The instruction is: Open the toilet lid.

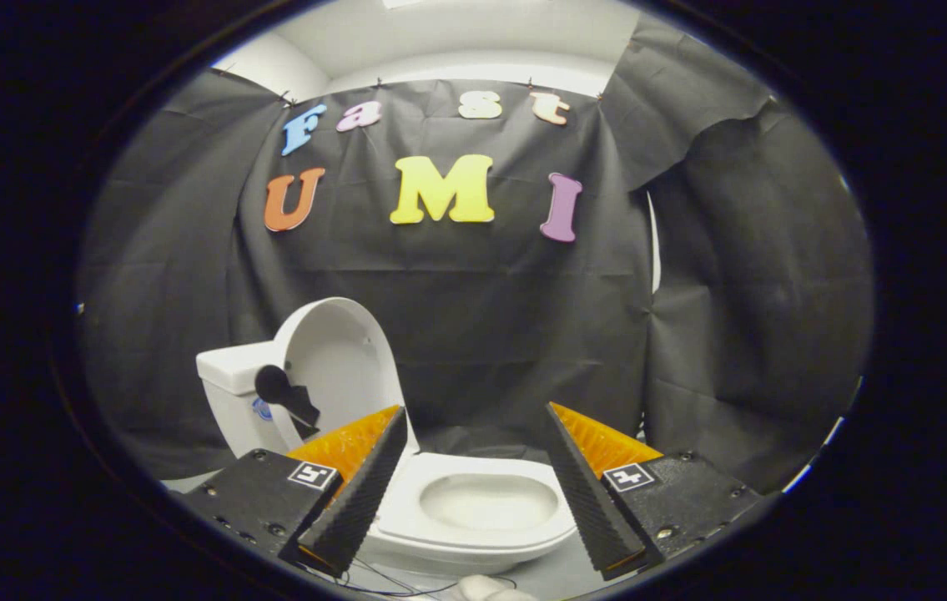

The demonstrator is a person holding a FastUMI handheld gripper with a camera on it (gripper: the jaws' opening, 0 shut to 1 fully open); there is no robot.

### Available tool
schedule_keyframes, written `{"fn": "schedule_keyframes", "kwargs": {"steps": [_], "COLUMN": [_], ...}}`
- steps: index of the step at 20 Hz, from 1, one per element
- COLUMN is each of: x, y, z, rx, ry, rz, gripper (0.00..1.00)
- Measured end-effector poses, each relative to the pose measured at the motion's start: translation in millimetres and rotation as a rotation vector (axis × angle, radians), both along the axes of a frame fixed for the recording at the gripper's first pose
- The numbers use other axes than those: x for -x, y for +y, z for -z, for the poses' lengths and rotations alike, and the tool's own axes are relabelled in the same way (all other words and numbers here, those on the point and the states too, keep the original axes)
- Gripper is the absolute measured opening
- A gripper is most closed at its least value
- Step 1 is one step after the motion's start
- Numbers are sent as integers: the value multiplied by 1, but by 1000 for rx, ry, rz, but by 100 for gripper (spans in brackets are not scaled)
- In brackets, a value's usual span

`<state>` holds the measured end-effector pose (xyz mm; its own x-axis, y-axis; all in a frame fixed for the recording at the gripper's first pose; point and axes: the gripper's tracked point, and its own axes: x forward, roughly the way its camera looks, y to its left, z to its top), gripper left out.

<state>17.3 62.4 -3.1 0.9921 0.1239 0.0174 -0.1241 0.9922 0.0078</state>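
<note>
Seen from the gripper view, the gripper (473,492) points forward with its two fingers spread wide apart, holding nothing. Between and just beyond the fingers sits a white toilet (473,509), its oval bowl and seat uncovered. Its lid (340,359) stands raised, leaning back against the tank (227,392) at about ten o'clock from the bowl. A small black handle piece (285,394) is fixed to the lid's inner face. Thin wires (381,584) trail on the floor at six o'clock.

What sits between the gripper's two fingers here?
In the gripper view, the open gripper frames the toilet seat and bowl, apart from both fingers. The lid stands raised beyond the left finger.
</note>
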Motion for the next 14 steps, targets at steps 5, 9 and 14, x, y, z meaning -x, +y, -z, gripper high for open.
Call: {"fn": "schedule_keyframes", "kwargs": {"steps": [5,9,14], "x": [3,-2,-9], "y": [-61,-90,-96], "z": [18,23,41], "rx": [-53,-37,-45], "ry": [5,-22,17], "rz": [68,109,115], "gripper": [100,100,100]}}
